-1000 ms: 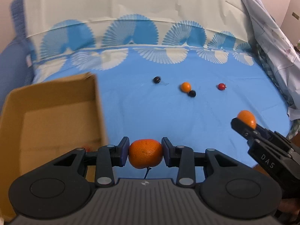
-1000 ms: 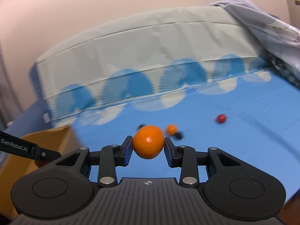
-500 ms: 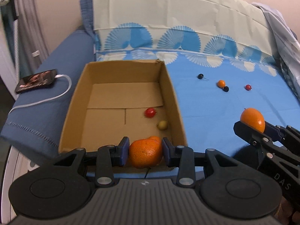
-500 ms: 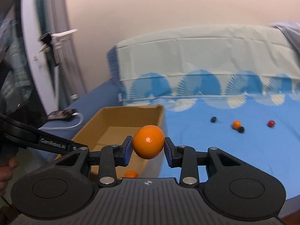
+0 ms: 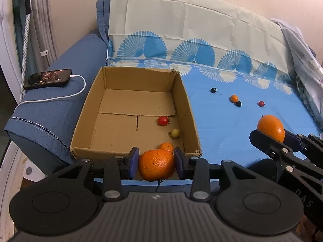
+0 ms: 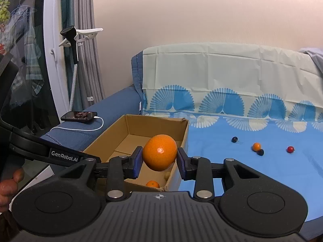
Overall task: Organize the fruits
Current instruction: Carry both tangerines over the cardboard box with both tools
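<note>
Both jaws clamp fruit: left gripper [image 5: 156,164] a mandarin [image 5: 156,165], right gripper [image 6: 159,160] an orange [image 6: 159,152].

Three fruits [image 5: 163,120] in the box [image 5: 83,119] — four more [image 5: 234,98] lie right of it.

Cardboard box [image 5: 88,109]: matt brown, edges rough. Sheet [image 5: 222,125]: smooth blue cloth, creased. Armrest [image 5: 60,76]: coarse denim-like weave. Mandarin [image 5: 156,164]: dimpled rind seen; orange [image 6: 159,152]: glossy. Gripper bodies: matt black plastic, metal rivets noted. Phone [image 5: 48,78]: glossy screen.
</note>
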### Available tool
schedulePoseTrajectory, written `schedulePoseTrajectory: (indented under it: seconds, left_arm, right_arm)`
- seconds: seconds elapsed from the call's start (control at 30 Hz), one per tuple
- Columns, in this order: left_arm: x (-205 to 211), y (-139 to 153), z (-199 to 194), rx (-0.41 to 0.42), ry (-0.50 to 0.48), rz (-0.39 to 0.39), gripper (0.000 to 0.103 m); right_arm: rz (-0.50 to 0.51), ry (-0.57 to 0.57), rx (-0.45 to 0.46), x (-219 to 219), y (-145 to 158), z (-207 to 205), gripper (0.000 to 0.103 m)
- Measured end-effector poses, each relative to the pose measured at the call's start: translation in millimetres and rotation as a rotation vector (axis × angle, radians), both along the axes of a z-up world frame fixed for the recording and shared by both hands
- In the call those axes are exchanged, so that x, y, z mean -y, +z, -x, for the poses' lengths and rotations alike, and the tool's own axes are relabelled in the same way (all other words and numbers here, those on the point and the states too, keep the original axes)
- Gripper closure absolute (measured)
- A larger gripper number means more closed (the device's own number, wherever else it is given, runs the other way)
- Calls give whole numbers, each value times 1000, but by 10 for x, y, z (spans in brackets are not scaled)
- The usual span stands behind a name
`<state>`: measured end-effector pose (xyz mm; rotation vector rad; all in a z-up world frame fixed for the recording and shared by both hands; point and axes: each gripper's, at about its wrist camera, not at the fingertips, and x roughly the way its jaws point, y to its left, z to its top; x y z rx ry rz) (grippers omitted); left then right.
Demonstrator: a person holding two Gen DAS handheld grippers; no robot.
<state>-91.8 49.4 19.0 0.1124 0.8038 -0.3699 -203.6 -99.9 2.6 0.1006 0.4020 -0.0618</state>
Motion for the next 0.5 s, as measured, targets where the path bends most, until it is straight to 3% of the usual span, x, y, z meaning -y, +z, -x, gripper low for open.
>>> schedulePoseTrajectory:
  seconds: [0.5]
  left_arm:
    - [-121,-72,-160,-15,25,18,61]
  right_arm:
    - [27,22,-45,-67,-30,-148,66]
